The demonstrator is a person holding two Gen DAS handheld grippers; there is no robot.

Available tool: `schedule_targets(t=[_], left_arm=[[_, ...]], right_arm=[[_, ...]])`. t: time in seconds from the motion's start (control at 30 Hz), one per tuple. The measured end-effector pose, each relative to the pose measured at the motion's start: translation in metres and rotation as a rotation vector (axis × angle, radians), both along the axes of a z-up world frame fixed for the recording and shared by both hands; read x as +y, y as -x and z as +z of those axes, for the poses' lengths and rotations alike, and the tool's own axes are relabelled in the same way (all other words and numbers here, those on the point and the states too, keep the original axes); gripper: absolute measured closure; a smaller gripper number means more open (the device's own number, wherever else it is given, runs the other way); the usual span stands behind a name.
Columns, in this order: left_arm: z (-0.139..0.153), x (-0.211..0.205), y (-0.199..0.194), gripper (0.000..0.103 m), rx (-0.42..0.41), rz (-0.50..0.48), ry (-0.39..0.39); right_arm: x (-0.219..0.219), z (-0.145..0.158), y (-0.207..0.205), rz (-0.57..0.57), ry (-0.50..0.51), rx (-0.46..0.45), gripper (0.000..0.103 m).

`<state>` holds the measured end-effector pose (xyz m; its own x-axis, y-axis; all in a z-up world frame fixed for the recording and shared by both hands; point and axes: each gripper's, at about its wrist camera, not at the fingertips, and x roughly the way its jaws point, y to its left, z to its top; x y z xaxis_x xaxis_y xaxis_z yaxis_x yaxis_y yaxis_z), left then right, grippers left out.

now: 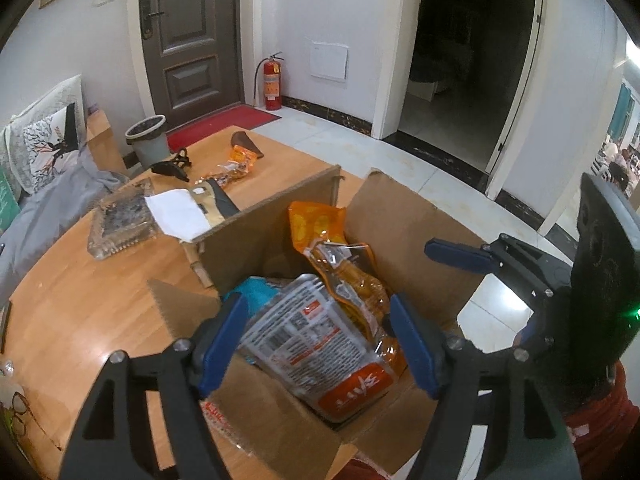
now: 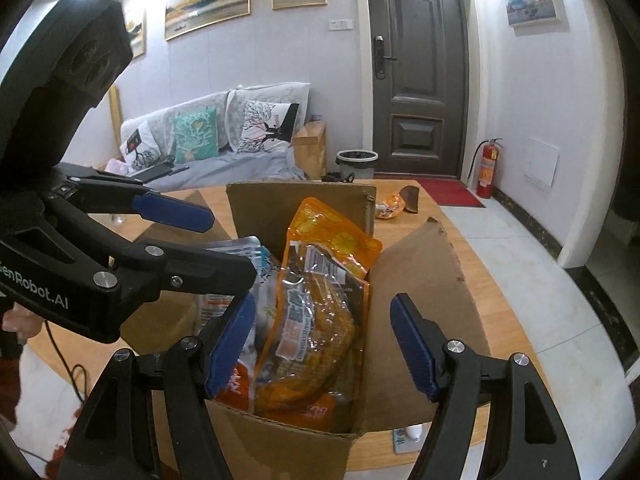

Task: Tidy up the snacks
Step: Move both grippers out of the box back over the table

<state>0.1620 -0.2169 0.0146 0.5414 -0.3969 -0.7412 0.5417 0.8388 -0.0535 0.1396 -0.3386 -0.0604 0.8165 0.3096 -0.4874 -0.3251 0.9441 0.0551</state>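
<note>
A cardboard box (image 1: pixel 396 216) stands open on the wooden table (image 1: pixel 80 300), packed with snack bags. A grey-and-orange snack packet (image 1: pixel 316 340) lies on top near the front, directly below and between the blue pads of the left gripper (image 1: pixel 320 340), whose jaws stand wide without pressing it. An orange snack bag (image 2: pixel 316 300) stands upright behind it, between the spread fingers of the right gripper (image 2: pixel 324 340), also untouched. More orange snacks (image 1: pixel 236 164) lie far left on the table.

The left claw (image 1: pixel 318 334) hangs open over a silver snack packet (image 1: pixel 316 336) in the cardboard box (image 1: pixel 280 420).
</note>
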Motion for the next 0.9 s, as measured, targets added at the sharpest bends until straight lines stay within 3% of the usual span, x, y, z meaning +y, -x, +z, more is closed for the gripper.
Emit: schedule_targets(t=[0.27,0.53,0.7,0.9], left_arm=[[0.027,0.057,0.021,0.029,-0.082,0.088,-0.008],[0.029,0.153,0.045,0.028,-0.101,0.248,-0.034],[0.006,0.214,0.058,0.028,-0.065,0.343,-0.040],[-0.048,0.271,0.066,0.028,0.041,0.431,-0.003]], right_arm=[[0.016,0.018,0.010,0.049,-0.019,-0.017,0.036],[0.084,0.044,0.037,0.213,-0.022,-0.077,0.036],[0.141,0.043,0.046,0.343,-0.020,-0.060,0.036],[0.203,0.011,0.045,0.430,0.014,0.023,0.044]])
